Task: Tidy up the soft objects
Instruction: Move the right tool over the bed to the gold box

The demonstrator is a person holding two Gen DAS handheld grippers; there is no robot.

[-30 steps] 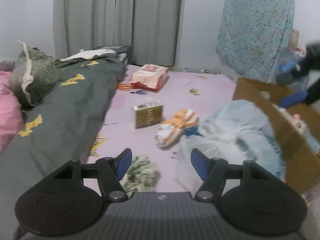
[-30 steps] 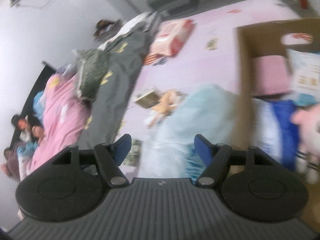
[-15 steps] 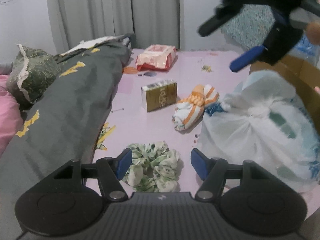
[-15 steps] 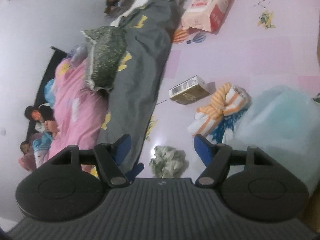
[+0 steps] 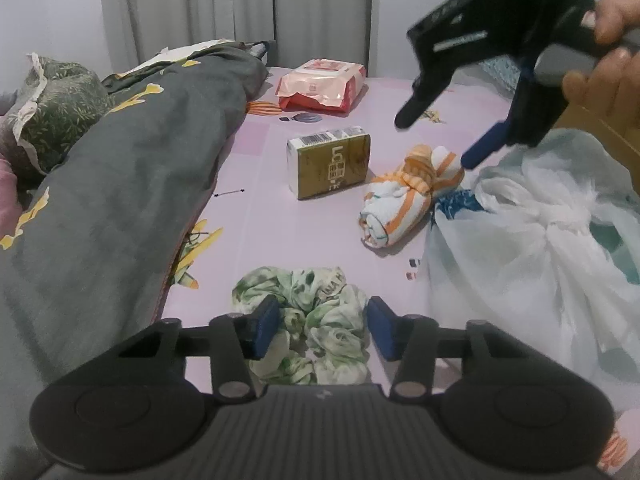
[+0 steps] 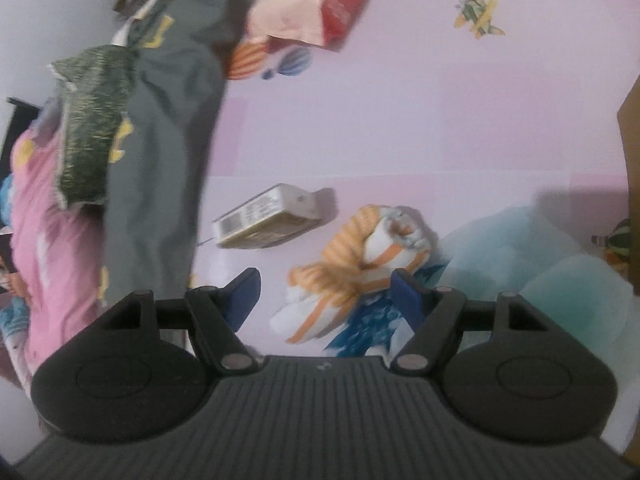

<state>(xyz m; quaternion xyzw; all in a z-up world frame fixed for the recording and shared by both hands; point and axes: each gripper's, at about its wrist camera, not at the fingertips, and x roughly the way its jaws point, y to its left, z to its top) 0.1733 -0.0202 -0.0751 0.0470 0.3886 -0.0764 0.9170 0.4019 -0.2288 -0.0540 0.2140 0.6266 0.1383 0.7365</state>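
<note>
While the left tongs (image 5: 318, 332) sit lower over the pink mat (image 5: 320, 236) than a second ago, their jaws have just been closing and now flank the green-and-white scrunchie (image 5: 304, 324); the pads stand at its sides without visibly pressing, so the grip is not yet made; the scrunchie lies near the mat's near edge, just beside the grey duvet (image 5: 120, 184).

Across the same second the right tongs (image 6: 324, 300) have swung away from the cardboard box (image 5: 600, 128) and dropped toward the orange-striped cloth roll (image 6: 356, 272); they stand open, the roll framed between the fingers but untouched; the roll rests mid-mat, touching the white plastic bag (image 5: 540, 248) and near the tissue packet (image 5: 330, 160).

Judgement: two pickups are being prepared at once; both soft items remain on the mat; neither is sorted yet; the left closure looks nearer to completion than the right.
</note>
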